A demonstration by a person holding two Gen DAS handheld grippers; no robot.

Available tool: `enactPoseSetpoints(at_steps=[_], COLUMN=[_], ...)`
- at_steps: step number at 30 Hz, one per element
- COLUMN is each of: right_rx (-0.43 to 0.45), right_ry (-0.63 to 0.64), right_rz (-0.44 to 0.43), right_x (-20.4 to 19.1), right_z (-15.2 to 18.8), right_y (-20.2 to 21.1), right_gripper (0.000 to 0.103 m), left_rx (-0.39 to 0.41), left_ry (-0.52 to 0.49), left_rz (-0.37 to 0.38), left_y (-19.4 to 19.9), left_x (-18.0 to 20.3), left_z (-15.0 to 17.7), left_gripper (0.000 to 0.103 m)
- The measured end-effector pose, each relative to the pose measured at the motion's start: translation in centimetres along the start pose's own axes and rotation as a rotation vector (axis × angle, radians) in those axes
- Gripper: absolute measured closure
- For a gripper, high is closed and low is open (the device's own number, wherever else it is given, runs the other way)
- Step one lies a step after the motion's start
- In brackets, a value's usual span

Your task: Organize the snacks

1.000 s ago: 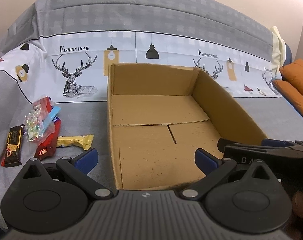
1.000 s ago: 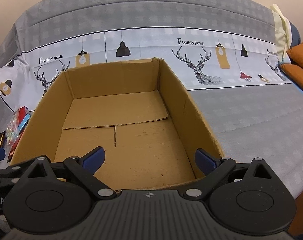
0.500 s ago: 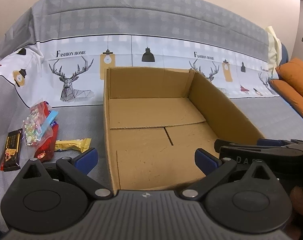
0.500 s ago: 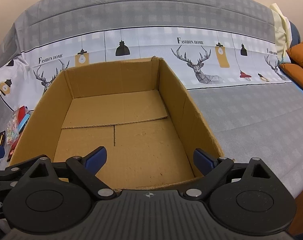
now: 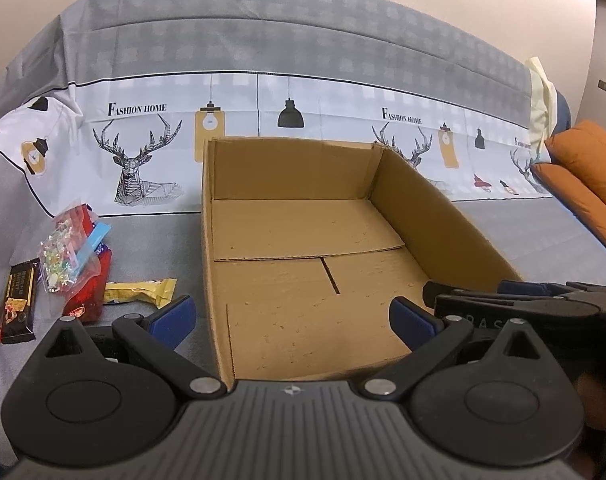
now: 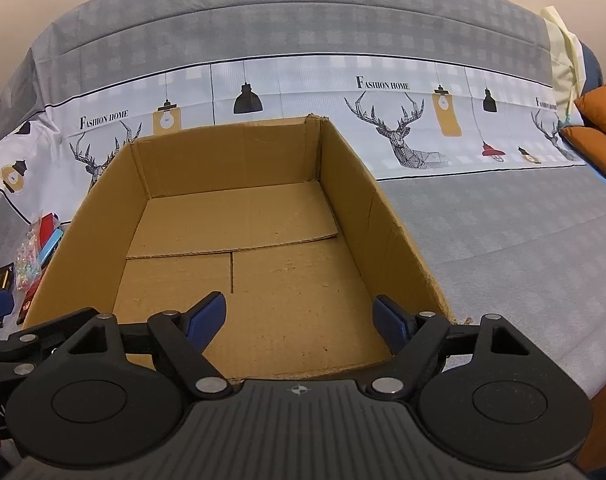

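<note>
The cardboard box (image 5: 303, 276) sits empty on the covered sofa (image 6: 503, 240), so the sorting is at its start. All the snacks lie in a cluster left of the box: a clear candy bag (image 5: 65, 254) on a red packet (image 5: 89, 292), a yellow bar (image 5: 141, 290) nearest the box wall, a dark chocolate bar (image 5: 19, 300) farthest out. The left gripper (image 5: 291, 316) hangs wide open and empty over the box's near left corner. The right gripper (image 6: 301, 318), over the box's near edge, is closing on nothing. Likely next: the left gripper swings left of the box to pinch the yellow bar.
</note>
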State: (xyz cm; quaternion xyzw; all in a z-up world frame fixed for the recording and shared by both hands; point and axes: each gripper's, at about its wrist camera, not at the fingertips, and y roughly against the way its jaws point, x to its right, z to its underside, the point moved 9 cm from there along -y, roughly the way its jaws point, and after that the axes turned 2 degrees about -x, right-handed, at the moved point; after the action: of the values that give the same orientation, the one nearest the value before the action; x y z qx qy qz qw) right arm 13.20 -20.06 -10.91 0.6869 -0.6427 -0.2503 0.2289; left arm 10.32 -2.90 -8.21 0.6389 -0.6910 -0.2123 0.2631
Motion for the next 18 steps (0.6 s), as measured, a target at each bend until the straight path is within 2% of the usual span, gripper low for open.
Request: enactPoseSetpoints(at_steps=[7,9,10,12,14,15,17,18], right_rx=[0.002,0.001,0.001,-0.005,0.004,0.008,0.021,0.029], right_ry=[0.021,0.023,0.023,0.020,0.024,0.022,0.008,0.004], right_rz=[0.001,-0.005,-0.006,-0.014,-0.006,-0.005,-0.014,-0.018], right_x=[-0.4,-0.5,-0.5,-0.6,-0.6,-0.6,-0.6,-0.7], right_z=[-0.1,-0.1,0.0,0.1,0.0,-0.1,-0.3,-0.4], right_y=[0.1,0.0,0.0,0.0,0.0,0.1,0.3,0.4], right_gripper=[0.024,0.030,0.032,0.048,0.059,0.064,0.068,0.068], left_rx=[0.007,0.004,0.004,0.007,0.013,0.015,0.016,0.017], left_ry=[-0.002,-0.005,-0.006,-0.008,-0.011,-0.008,0.000,0.000], left_rz=[0.007,0.008,0.008,0.006,-0.004,-0.004,0.004,0.008], left_y=[0.1,0.1,0.2,0.3,0.5,0.6,0.8,0.9], left_x=[0.1,0.0,0.0,-0.1,-0.4,-0.5,-0.9,-1.0], left_z=[-0.1,0.0,0.0,-0.1,-0.2,-0.2,-0.2,-0.2], left_gripper=[0.001,0.003,0.007,0.015,0.033,0.038,0.056,0.061])
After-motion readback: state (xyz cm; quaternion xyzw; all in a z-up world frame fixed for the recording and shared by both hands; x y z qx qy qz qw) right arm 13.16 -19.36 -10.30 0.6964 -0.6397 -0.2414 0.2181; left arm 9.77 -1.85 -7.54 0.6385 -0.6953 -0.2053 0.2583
